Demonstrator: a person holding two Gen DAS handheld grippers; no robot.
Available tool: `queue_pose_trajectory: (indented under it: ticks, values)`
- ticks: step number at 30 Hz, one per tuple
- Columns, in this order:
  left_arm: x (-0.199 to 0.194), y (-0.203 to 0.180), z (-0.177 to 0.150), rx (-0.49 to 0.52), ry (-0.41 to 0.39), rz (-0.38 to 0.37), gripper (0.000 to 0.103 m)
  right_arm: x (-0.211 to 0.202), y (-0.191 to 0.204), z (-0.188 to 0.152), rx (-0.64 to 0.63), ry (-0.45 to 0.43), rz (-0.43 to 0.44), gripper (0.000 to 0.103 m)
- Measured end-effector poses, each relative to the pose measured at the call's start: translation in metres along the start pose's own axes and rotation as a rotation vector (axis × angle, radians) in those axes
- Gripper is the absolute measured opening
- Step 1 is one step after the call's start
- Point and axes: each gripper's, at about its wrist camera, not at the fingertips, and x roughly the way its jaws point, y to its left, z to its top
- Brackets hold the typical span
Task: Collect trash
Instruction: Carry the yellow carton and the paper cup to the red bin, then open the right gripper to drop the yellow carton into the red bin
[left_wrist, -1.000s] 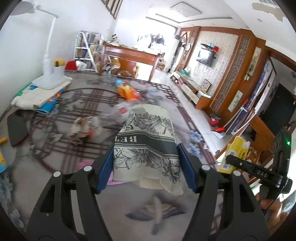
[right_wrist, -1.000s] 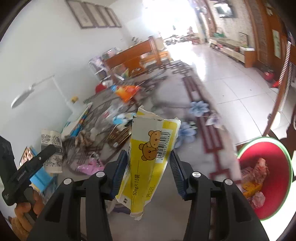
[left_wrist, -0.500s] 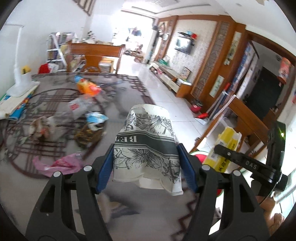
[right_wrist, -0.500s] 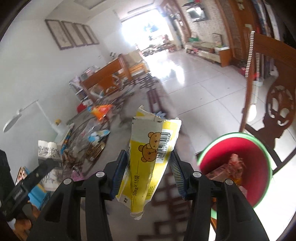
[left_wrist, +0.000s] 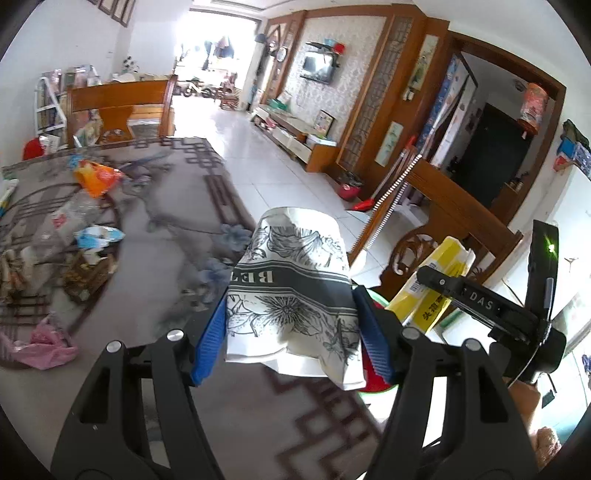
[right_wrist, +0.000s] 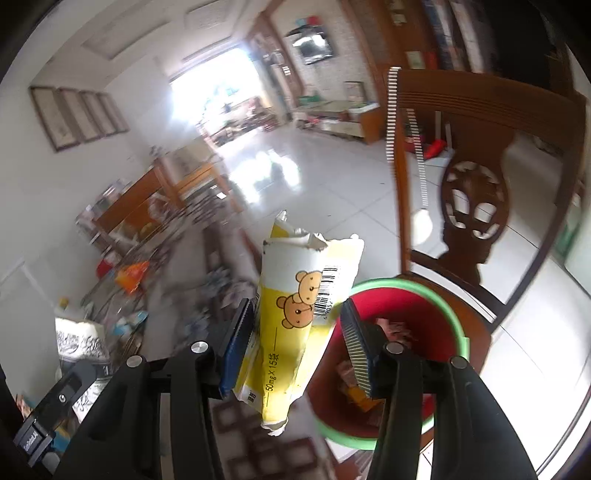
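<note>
My left gripper is shut on a crushed white paper cup with black flower print, held above the table's edge. My right gripper is open: the yellow bear-print packet rests against its left pad with a gap to the right pad. It also shows in the left wrist view. The red bin with a green rim sits just right of and below the packet, with trash inside. In the left wrist view the bin is mostly hidden behind the cup.
A wooden chair stands right behind the bin. More litter lies on the patterned table: an orange bag, a pink bag, wrappers. A tiled floor stretches beyond.
Both grippers have swung right, from over the littered table to the bin by the chair. The right jaws have widened around the packet. The left grip is unchanged.
</note>
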Motion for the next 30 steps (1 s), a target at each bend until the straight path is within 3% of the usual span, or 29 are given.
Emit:
queue_pose_trajectory:
  ticks: [11,22,25,26,28,30]
  values:
    - [0.054,-0.039,0.005,0.003,0.102,-0.112,0.063,0.006,-0.035,0.003,0.092,0.031,-0.057,0.048]
    - [0.073,-0.042,-0.009,-0.020,0.179,-0.127,0.063,0.009,-0.039,0.002,0.098,0.037,-0.077,0.047]
    - [0.078,-0.047,-0.011,-0.011,0.189,-0.135,0.063,0.003,-0.044,0.004,0.132,0.003,-0.085,0.048]
    - [0.079,-0.049,-0.012,-0.004,0.190,-0.136,0.063,0.000,-0.047,0.005,0.150,-0.016,-0.082,0.049]
    - [0.085,-0.057,-0.013,0.018,0.199,-0.139,0.063,-0.008,-0.052,0.007,0.189,-0.068,-0.094,0.072]
    - [0.093,-0.062,-0.014,0.037,0.211,-0.140,0.063,-0.016,-0.056,0.008,0.210,-0.114,-0.119,0.073]
